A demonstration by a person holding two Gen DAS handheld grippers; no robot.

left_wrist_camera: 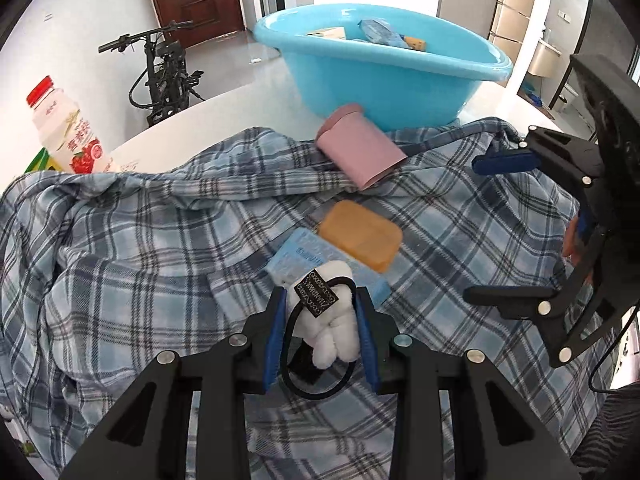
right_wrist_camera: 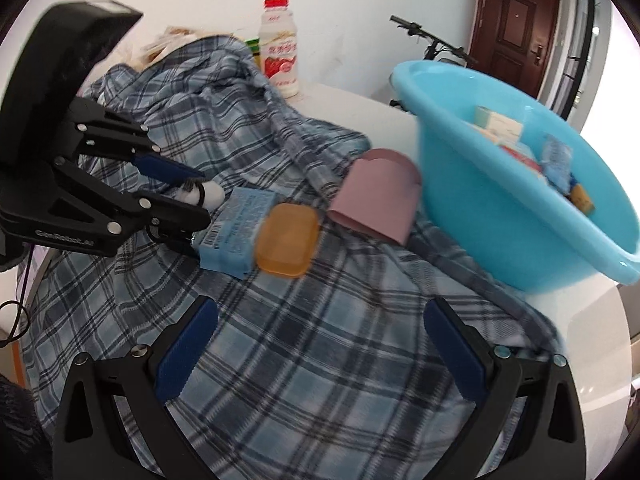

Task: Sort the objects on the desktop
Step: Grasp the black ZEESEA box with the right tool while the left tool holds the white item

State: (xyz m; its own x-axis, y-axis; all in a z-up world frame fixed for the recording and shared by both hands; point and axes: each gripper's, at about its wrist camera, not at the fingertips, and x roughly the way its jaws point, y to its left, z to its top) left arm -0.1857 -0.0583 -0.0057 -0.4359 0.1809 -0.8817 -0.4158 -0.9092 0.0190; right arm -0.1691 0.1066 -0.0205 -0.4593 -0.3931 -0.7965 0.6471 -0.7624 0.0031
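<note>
Nearest, the left gripper [left_wrist_camera: 320, 320] has its jaws clamped on a white plush hair tie [left_wrist_camera: 334, 320] with a black elastic loop, held just above the plaid cloth [left_wrist_camera: 140, 260] covering the bench [right_wrist_camera: 592, 344]. The right gripper [right_wrist_camera: 320, 344] has its jaws spread wide, nothing between them. Just beyond lie a light-blue packet [right_wrist_camera: 236, 232] and an orange soap case [right_wrist_camera: 287, 240], touching. Farther, a pink cup [right_wrist_camera: 378, 196] lies tipped beside the blue basin [right_wrist_camera: 500, 208] holding boxes. A red-capped drink bottle [right_wrist_camera: 279, 48] stands at the far edge.

Glossy blue plastic basin [left_wrist_camera: 400, 92]; soft woven plaid cloth [left_wrist_camera: 160, 248]; fluffy white plush toy [left_wrist_camera: 336, 320]; smooth matt pink cup [left_wrist_camera: 360, 148]; glossy white counter [right_wrist_camera: 592, 344].
</note>
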